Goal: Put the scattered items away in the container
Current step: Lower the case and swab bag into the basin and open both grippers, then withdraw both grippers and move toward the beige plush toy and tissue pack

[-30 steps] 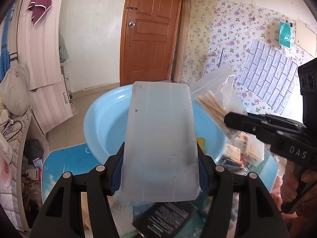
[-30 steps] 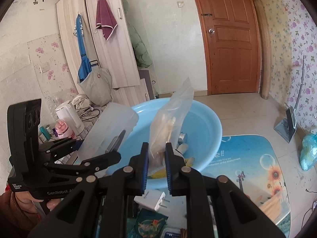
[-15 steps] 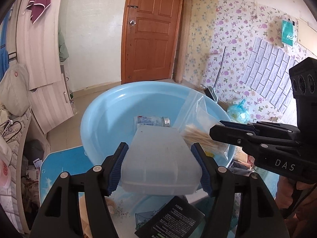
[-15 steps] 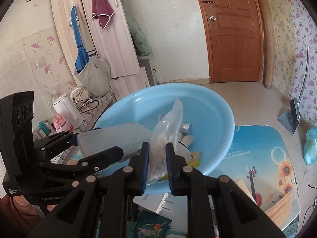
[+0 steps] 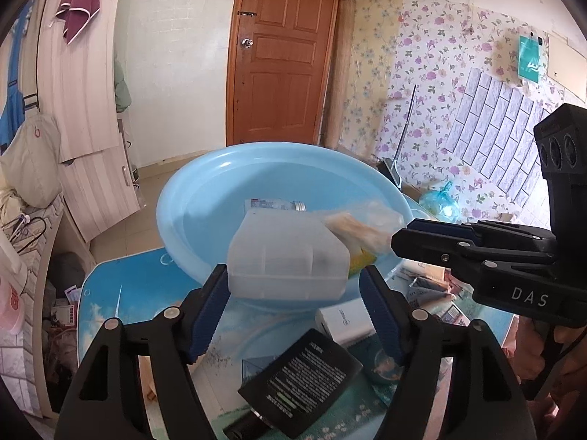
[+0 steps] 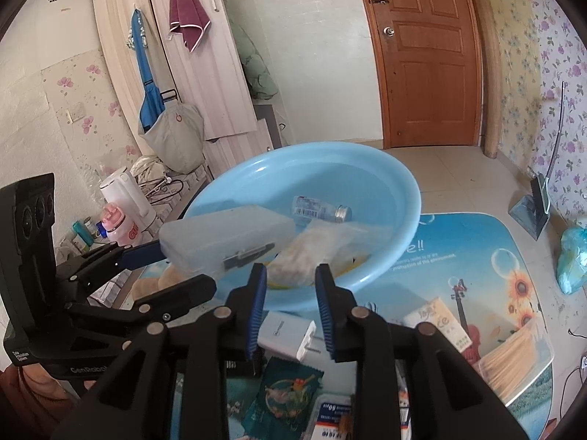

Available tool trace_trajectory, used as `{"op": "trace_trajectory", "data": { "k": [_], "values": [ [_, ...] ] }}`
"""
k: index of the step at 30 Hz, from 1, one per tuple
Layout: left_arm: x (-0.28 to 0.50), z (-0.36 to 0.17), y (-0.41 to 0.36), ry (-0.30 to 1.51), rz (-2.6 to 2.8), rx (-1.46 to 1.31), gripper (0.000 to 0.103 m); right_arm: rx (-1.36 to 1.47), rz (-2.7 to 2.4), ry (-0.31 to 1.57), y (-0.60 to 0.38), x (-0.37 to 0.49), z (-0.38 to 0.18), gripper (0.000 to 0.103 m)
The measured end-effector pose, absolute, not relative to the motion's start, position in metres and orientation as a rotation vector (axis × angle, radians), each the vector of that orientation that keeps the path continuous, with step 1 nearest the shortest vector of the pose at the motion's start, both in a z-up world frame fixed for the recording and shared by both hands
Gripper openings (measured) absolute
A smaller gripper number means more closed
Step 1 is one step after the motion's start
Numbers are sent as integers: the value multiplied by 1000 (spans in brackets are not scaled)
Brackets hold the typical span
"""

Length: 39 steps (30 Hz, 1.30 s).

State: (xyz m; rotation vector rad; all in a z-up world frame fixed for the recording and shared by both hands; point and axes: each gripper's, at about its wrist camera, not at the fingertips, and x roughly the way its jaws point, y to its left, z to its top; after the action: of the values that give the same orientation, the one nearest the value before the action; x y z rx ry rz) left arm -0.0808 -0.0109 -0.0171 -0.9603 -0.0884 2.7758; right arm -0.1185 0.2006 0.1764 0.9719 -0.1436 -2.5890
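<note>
A room with a wooden door (image 5: 280,55) and flowered wallpaper; a tabletop (image 6: 458,242) with a sky-and-sunflower print carries a blue basin (image 5: 190,198). The left gripper (image 5: 293,311) stands spread, a frosted plastic box (image 5: 286,256) resting on the basin's near rim at 12 o'clock from it, touching neither pad. The right gripper (image 6: 290,311) is likewise parted, a clear bag (image 6: 312,253) lying in the basin ahead. A bottle (image 6: 323,211) lies beyond. White plug (image 6: 286,335), black card (image 5: 301,381) and packets clutter the near tabletop.

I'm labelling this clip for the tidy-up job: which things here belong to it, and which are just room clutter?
Part of the job:
blue basin
translucent plastic box
clear bag of sticks
small bottle
white charger
black packet

Just lying about:
white kettle
maroon towel
dustpan
</note>
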Motion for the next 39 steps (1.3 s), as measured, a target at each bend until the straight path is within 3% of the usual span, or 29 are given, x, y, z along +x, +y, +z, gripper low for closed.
{"op": "trace_trajectory", "data": {
  "k": [12,19,39],
  "values": [
    [-57,-25,-3,-77,2756,-1000,76,1025,-2577,-143,205,-98,166,27],
    [-44,-28,-1,-61,2764,-1019,94,1062,-2571,-149,209,-84,158,27],
    [-20,-33,13,53,2811,-1056,103,1079,-2638,-84,226,-51,149,29]
  ]
}}
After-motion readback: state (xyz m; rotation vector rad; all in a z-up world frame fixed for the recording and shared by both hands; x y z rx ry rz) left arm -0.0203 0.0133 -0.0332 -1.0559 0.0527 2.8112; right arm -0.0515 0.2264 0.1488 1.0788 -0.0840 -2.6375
